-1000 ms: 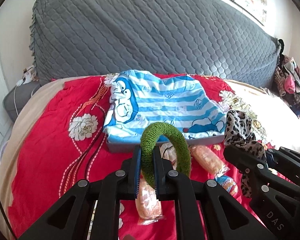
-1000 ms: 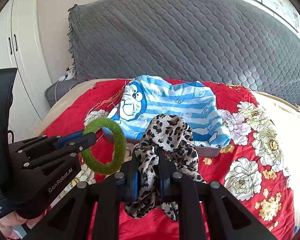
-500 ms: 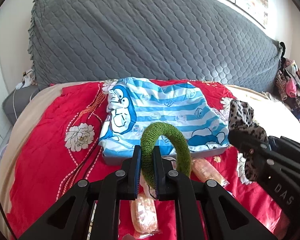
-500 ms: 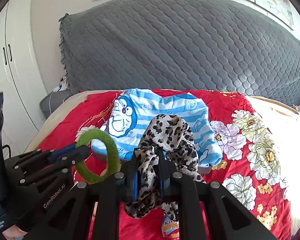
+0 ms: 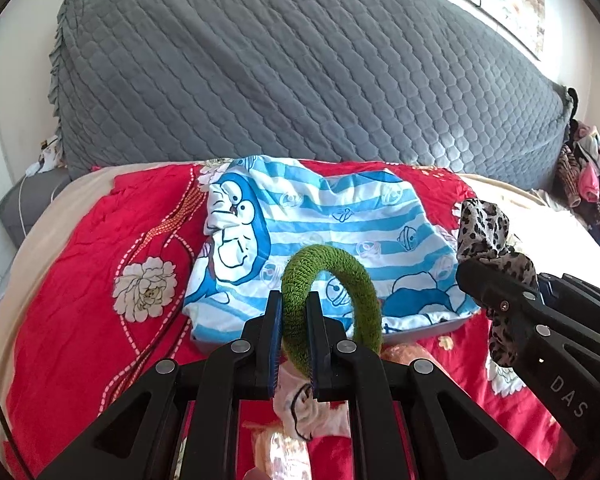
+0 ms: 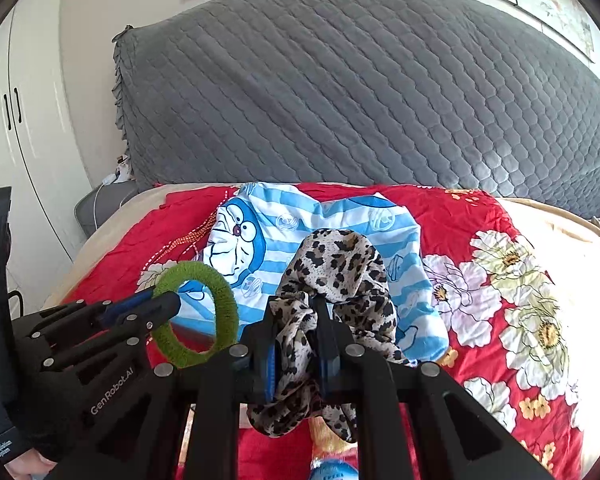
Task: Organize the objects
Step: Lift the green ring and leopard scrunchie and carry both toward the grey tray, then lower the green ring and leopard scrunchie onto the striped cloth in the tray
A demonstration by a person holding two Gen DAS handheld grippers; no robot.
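My left gripper (image 5: 294, 300) is shut on a green knitted ring (image 5: 342, 280), held upright above the bed; the ring (image 6: 220, 312) and that gripper (image 6: 168, 304) also show at lower left in the right wrist view. My right gripper (image 6: 296, 308) is shut on a leopard-print scrunchie (image 6: 340, 268), whose cloth bunches above and hangs below the fingers. In the left wrist view the scrunchie (image 5: 484, 232) sticks up from the right gripper (image 5: 476, 276) at the right. Beyond both lies a grey tray (image 5: 424, 330) draped with a blue-striped cartoon cloth (image 5: 324, 216).
The bed carries a red flowered cover (image 5: 80, 280) with a grey quilted headboard (image 5: 300, 80) behind. Wrapped snack packs (image 5: 284, 452) and a white crumpled bit (image 5: 300, 408) lie under my left gripper. White wardrobe doors (image 6: 24, 128) stand at left; clothes (image 5: 588, 176) pile at right.
Both grippers have drawn back and risen from the bed, each keeping its hold; the tray and cloth look farther off, and the snack packs have slid lower in the left wrist view.
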